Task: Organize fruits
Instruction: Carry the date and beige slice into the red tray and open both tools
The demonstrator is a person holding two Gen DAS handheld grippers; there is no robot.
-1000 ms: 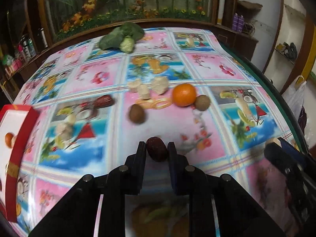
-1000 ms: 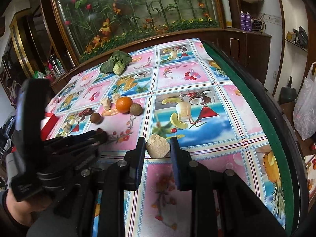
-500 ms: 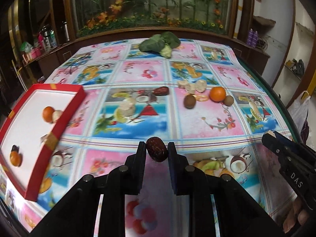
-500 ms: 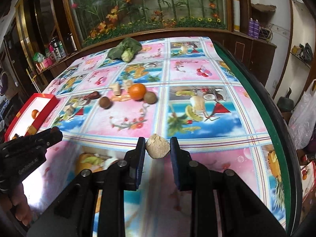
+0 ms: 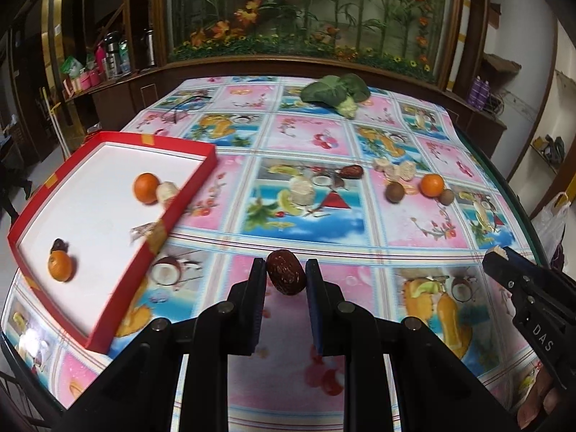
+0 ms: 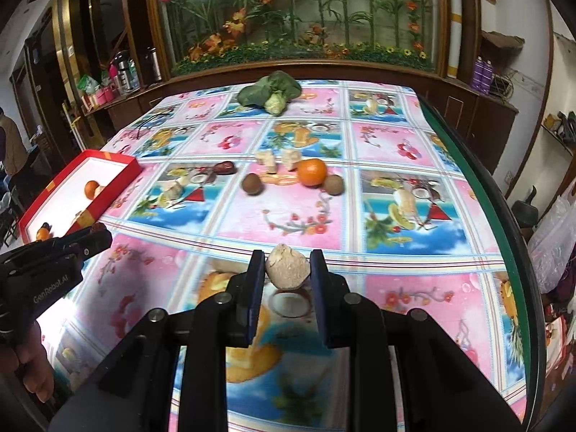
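The left gripper (image 5: 286, 275) pinches a dark red date (image 5: 285, 276) between its two pads, the fruit sitting right at the fingertips and clear of the tablecloth (image 5: 306, 216). From this claw, the red-walled tray (image 5: 151, 237) lies at about ten o'clock; inside it rest two oranges, one (image 5: 145, 188) beside a pale lump, the other (image 5: 59, 265) next to a small dark fruit, perhaps another date, though blur hides its detail.

The right gripper (image 6: 287, 270) clamps a beige, rough-skinned lump (image 6: 287, 268), possibly a piece of ginger, held at its tips above the cloth. At twelve o'clock from it lie an orange (image 6: 311, 172), two brown round fruits (image 6: 251, 183) and (image 6: 333, 183), pale chunks (image 6: 277, 158) and a second date (image 6: 225, 168). A leafy green vegetable (image 6: 270, 91) sits near the table's far edge.
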